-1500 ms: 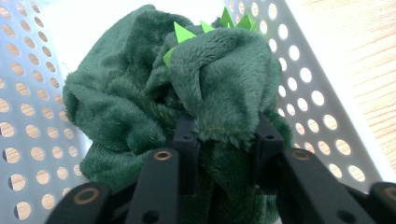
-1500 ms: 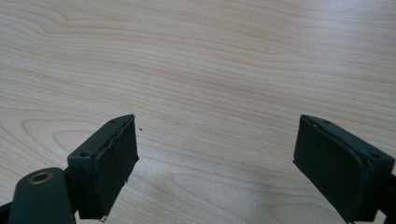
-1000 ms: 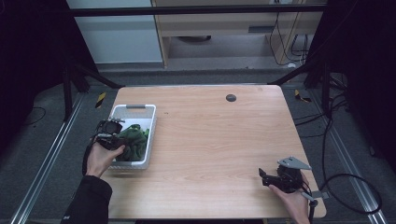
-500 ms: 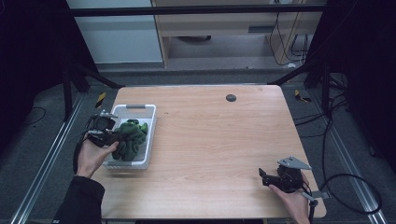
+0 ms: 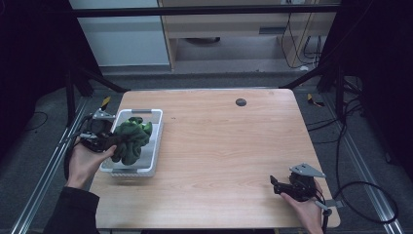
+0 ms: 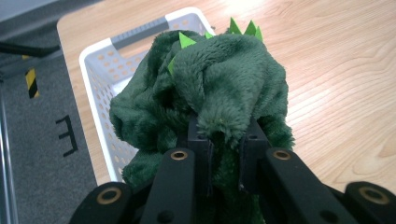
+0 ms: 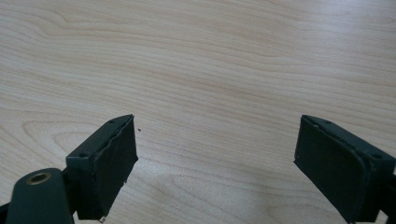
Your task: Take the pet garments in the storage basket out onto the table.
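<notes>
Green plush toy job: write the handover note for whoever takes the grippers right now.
Left gripper: shut on the dark green plush toy with light green spikes, holding it raised above the white perforated plastic basket at the table's left edge.
Right gripper: jaws open, nothing between them, resting low over the bare wooden table near its front right corner.
Done: toy gripped and clear of the basket floor.
Left: probably carry the toy out over the table, set it down and release; destination is your call.
</notes>
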